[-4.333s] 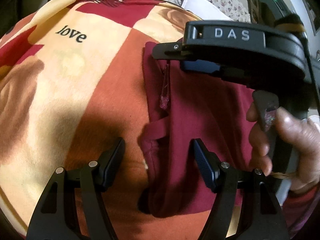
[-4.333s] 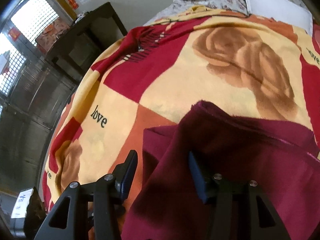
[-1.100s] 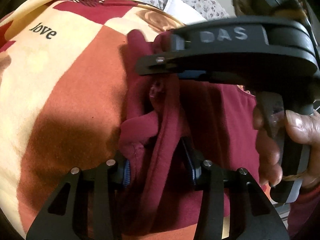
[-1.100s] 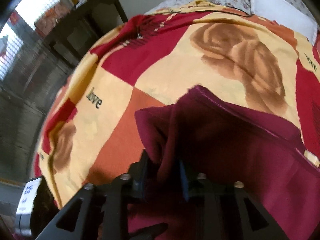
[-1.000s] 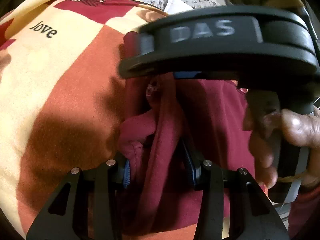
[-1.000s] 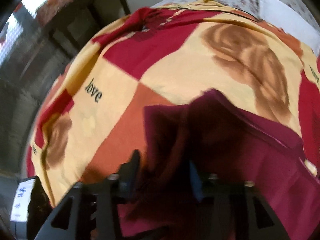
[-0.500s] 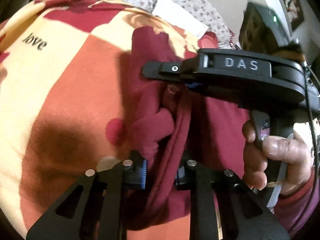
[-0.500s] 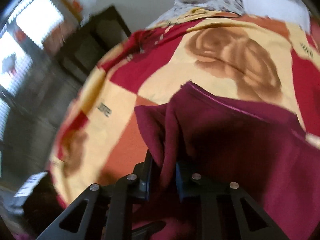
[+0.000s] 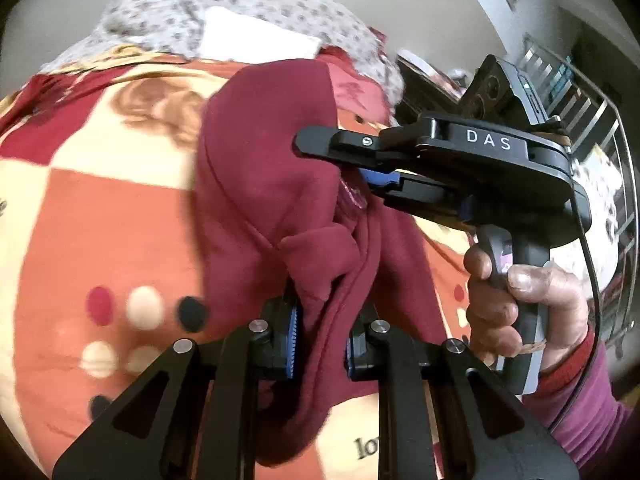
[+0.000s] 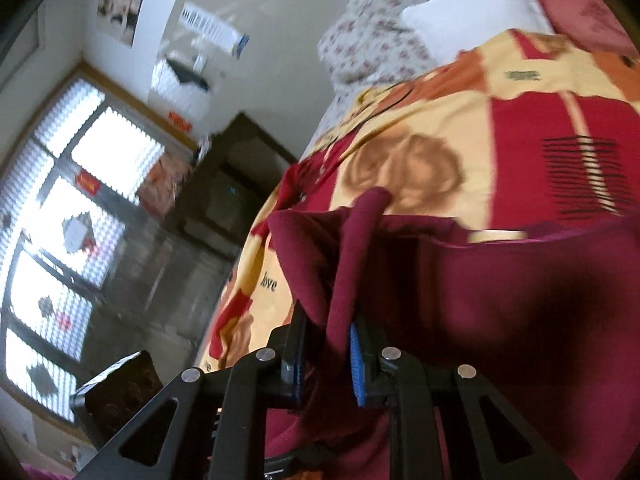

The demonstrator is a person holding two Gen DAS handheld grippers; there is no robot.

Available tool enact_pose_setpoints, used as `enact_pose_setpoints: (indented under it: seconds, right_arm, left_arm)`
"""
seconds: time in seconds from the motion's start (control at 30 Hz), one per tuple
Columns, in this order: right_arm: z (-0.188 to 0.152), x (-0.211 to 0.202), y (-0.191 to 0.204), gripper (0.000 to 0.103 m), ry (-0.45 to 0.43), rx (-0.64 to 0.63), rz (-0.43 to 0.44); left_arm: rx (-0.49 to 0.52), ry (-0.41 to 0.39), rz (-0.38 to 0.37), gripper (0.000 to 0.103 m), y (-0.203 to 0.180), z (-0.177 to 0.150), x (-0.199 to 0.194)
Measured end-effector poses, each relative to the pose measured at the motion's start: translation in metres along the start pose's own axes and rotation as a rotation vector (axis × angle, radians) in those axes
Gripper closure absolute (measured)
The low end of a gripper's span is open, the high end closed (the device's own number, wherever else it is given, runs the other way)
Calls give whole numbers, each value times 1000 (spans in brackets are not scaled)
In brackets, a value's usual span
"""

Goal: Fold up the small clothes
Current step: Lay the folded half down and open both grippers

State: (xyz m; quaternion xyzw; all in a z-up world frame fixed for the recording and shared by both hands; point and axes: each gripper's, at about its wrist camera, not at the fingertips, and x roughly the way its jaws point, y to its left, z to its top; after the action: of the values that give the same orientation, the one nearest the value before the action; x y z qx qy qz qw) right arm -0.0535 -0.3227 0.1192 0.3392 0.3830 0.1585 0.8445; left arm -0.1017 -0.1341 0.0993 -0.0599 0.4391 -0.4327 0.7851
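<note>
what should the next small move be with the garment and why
Probably carry the pinched edge across and lay it over the rest. Both the left gripper and right gripper are shut on the maroon garment, which is lifted off the blanket.

Left of the lifted maroon garment (image 9: 264,184), the patterned blanket (image 9: 100,216) on the bed lay bare, offering passage. To the right, the right gripper (image 9: 372,178) and the hand (image 9: 524,304) holding it blocked the way. Far off, a white pillow (image 9: 256,38) and floral bedding (image 9: 160,16) closed the bed's end.
</note>
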Motion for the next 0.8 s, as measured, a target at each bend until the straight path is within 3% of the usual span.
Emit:
enact_pose_setpoints:
  seconds: [0.17, 0.2, 0.3, 0.43, 0.53, 0.67, 0.73, 0.8]
  right_arm:
    - [-18, -35, -59, 86, -62, 172, 56]
    - [-23, -37, -75, 81, -72, 240, 69]
    - [-44, -46, -103, 53, -110, 376, 138]
    - [-47, -54, -98, 53, -134, 319, 163]
    - [-48, -45, -94, 47, -103, 312, 159]
    - [-46, -31, -86, 48, -82, 252, 109]
    - [-39, -31, -84, 66, -140, 242, 99]
    - [-35, -34, -82, 73, -160, 228, 98]
  left_arm:
    - [58, 56, 8, 87, -30, -7, 34]
    - [59, 72, 13, 87, -32, -8, 41]
    - [56, 108, 14, 87, -38, -15, 51]
    - [102, 113, 49, 87, -48, -18, 57]
    - [97, 118, 52, 87, -47, -17, 60]
    - [100, 120, 61, 87, -52, -19, 60]
    - [101, 119, 65, 87, -54, -19, 58]
    - [99, 109, 57, 87, -55, -17, 55]
